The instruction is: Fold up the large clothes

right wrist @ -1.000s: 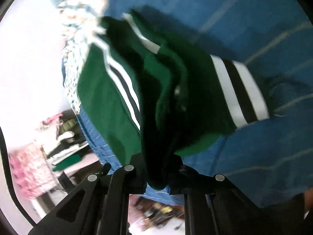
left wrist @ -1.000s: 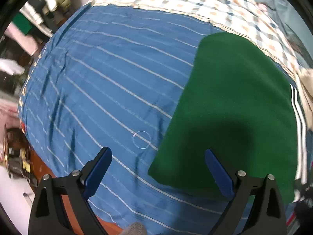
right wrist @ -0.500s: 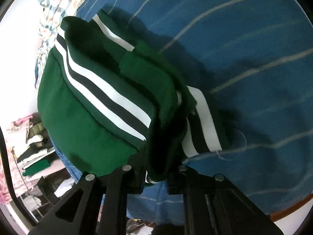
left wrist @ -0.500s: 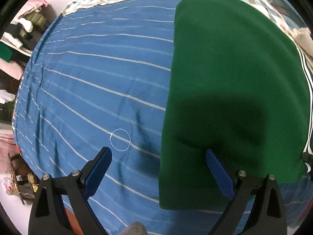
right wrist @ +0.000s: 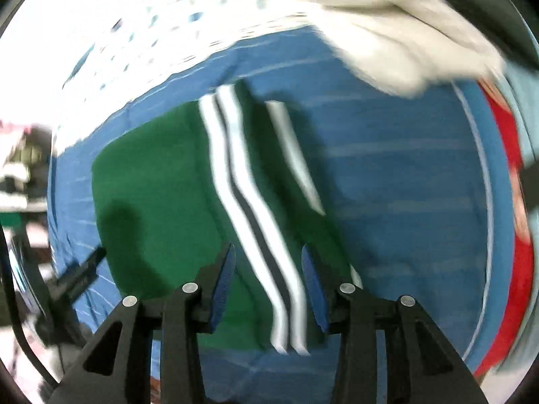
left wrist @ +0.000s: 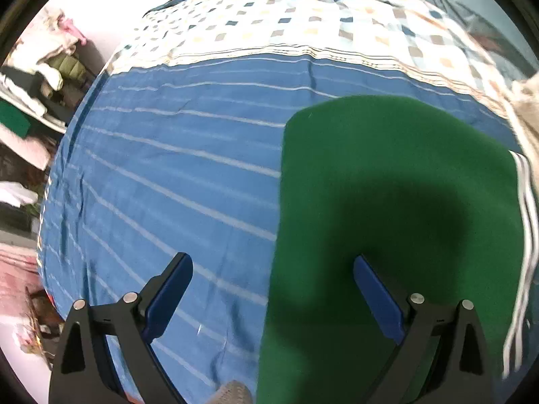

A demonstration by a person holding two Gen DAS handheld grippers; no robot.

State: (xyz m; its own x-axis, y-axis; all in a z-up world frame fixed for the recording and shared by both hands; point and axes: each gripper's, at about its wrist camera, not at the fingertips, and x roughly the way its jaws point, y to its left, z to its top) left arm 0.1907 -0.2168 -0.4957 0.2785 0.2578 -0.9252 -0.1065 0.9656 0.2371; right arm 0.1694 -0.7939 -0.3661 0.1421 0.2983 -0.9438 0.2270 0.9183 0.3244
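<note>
A folded green garment [left wrist: 397,208] with white and black side stripes [left wrist: 525,229] lies flat on the blue striped bedsheet [left wrist: 168,181]. My left gripper [left wrist: 273,289] is open and empty, hovering over the garment's left edge. In the right wrist view the same garment [right wrist: 158,195] lies with its stripes [right wrist: 242,185] running toward me. My right gripper [right wrist: 266,279] is open and empty, its blue pads on either side of the stripes, above the cloth.
A checkered quilt [left wrist: 320,23] lies at the far end of the bed. A cream garment [right wrist: 397,37] and a red cloth [right wrist: 515,235] lie at the right. Shelves with clothes [left wrist: 37,77] stand left of the bed. The other gripper [right wrist: 77,279] shows at the left.
My right gripper has let go of the green garment and opened; the garment now lies flat on the sheet. My left gripper has pulled back a little.
</note>
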